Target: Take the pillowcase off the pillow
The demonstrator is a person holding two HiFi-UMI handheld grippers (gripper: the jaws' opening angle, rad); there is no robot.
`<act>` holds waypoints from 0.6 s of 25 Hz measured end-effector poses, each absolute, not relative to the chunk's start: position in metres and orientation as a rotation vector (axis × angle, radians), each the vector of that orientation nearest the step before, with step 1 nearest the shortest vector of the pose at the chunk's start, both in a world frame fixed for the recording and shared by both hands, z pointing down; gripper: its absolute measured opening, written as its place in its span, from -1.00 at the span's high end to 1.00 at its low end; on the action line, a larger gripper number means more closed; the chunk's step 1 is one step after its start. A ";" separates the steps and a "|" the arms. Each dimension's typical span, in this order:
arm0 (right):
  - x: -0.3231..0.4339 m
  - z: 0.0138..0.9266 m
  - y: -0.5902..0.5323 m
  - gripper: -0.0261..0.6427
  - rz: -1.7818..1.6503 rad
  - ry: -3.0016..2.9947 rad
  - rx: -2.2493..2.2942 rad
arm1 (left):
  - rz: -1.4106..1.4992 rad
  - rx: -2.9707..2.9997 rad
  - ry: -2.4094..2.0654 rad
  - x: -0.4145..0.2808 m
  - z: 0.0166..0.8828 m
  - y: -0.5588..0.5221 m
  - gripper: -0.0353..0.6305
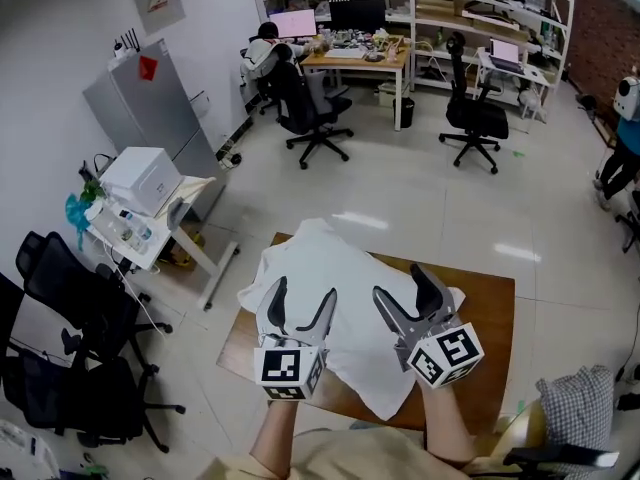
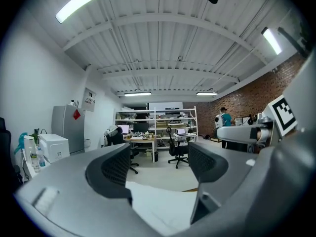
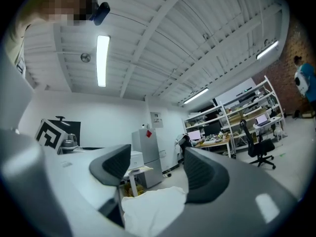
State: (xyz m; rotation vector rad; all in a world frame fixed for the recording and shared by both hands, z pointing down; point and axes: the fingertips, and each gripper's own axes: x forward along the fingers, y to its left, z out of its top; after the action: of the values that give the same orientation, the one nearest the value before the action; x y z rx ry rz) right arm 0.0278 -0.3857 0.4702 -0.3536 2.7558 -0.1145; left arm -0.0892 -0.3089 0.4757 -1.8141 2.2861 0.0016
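The head view alone shows the whole pillow [image 1: 330, 258] — long axis from the tabletop's [image 1: 480, 318] far-left corner toward its near edge. Left gripper [image 1: 304, 290] and right gripper [image 1: 400, 283] hover above it, jaws spread, empty.

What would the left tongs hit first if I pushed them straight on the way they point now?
Probably nothing close: the open left tongs aim just over the white fabric-covered pillow, toward bare floor and a far black office chair. Depth is hard to judge.
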 end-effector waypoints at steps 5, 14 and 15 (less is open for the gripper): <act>0.001 0.484 -0.405 -0.06 -0.158 2.792 -0.349 | -0.061 -1.809 2.296 -0.115 0.482 -0.330 -0.21; -0.098 0.482 -0.414 -0.06 -0.173 2.826 -0.482 | -0.004 -1.944 2.253 -0.219 0.472 -0.344 -0.21; -0.121 0.481 -0.409 -0.06 -0.173 2.848 -0.498 | 0.026 -1.970 2.255 -0.240 0.468 -0.341 -0.21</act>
State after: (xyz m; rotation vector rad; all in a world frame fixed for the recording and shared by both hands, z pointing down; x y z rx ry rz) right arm -0.1211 -0.4094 0.4814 -0.4976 2.8482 -0.1729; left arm -0.2395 -0.3414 0.4675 -1.9699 2.2547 0.0264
